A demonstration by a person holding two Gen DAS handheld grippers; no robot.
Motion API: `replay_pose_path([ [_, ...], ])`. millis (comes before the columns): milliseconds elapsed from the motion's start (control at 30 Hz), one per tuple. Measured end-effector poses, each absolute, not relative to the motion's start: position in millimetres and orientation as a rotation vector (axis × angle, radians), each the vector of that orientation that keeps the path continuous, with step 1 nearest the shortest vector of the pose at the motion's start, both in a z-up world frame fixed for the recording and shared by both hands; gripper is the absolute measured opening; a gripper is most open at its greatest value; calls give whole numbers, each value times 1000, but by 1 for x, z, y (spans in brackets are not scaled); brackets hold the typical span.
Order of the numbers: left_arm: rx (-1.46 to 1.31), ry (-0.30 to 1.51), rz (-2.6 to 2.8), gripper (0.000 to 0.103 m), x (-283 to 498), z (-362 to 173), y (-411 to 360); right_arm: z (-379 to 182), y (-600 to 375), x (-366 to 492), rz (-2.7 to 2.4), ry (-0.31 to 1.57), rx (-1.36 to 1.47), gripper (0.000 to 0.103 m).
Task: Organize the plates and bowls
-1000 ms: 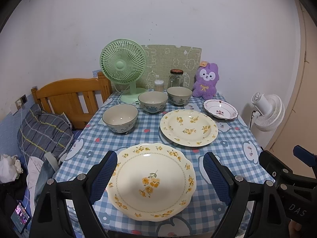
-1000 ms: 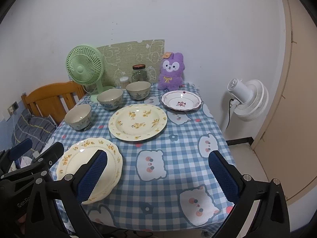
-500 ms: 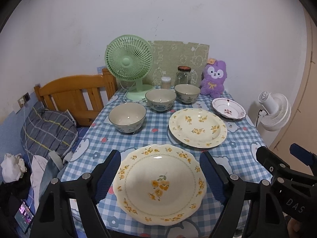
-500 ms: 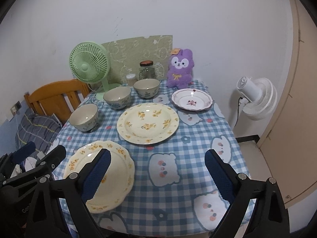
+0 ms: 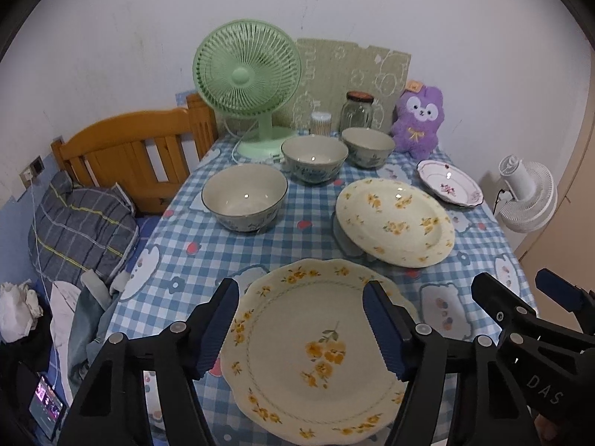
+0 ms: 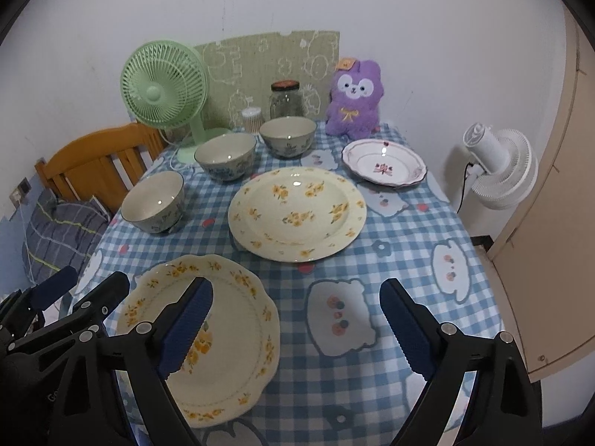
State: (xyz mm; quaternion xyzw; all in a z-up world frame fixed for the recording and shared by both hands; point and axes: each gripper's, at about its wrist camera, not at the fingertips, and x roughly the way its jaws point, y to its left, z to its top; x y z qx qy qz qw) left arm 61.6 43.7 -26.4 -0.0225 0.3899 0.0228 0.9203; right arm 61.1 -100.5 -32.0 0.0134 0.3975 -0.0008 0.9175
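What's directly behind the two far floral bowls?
Behind the two far floral bowls: a lidded glass jar, a cotton-swab container and the green patterned board. Their bases are hidden.

Left claw point(image 5: 301, 325) gapes wide above scalloped plate point(image 5: 316, 356) on checked tablecloth point(image 5: 260, 245).

White letters "DAS" stand on the black body of the right gripper point(image 5: 528, 304), at the lower right of the left wrist view. On the left gripper point(image 6: 78, 293), at the lower left of the right wrist view, only "Go" shows.

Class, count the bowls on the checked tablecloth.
3: nearest bowl at the left edge, middle bowl beside the green fan, far bowl before the jar. None seems hidden.
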Motion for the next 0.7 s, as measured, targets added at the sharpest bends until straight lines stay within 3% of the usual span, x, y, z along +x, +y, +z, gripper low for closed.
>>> replay_pose_path([
  [700,-31,1006,40,66,101,-101,73,-110,-67,100,-50,1015,25,85],
])
